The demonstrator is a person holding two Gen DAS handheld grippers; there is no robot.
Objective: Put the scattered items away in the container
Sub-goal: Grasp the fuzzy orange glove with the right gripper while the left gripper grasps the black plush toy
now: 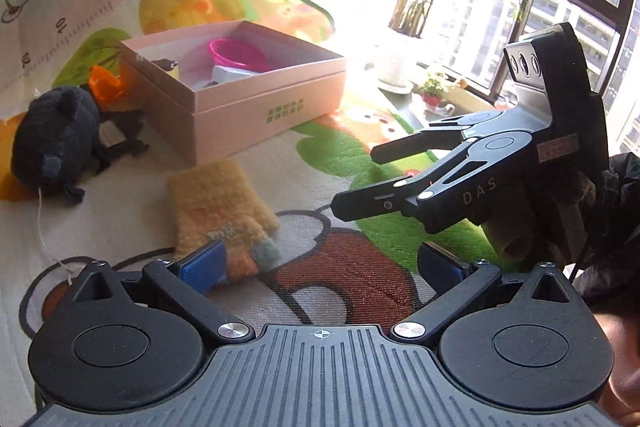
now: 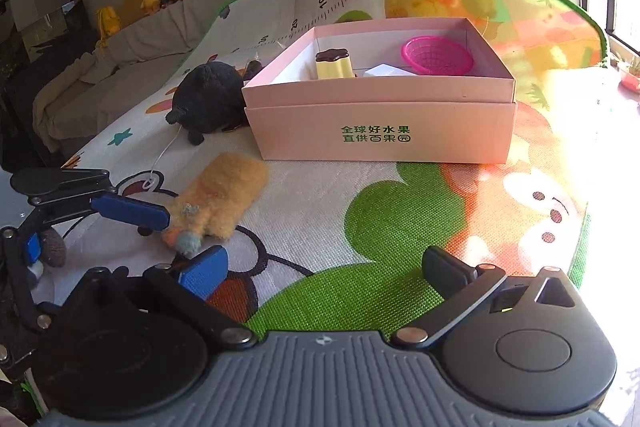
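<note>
Both grippers hover over the cartoon play mat [image 2: 360,227] with fingers spread and empty: the left gripper [image 1: 320,267] just beside the fuzzy yellow mitten [image 1: 220,211], the right gripper [image 2: 324,271] nearer. The black plush toy [image 2: 210,99] touches the pink box [image 2: 380,131], which holds a pink basket [image 2: 436,55] and a pudding toy [image 2: 334,65].

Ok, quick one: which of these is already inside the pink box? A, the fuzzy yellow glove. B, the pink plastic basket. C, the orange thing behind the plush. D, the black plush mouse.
B: the pink plastic basket sits inside the pink box, while the black plush mouse and the fuzzy yellow glove lie on the play mat outside it.
</note>
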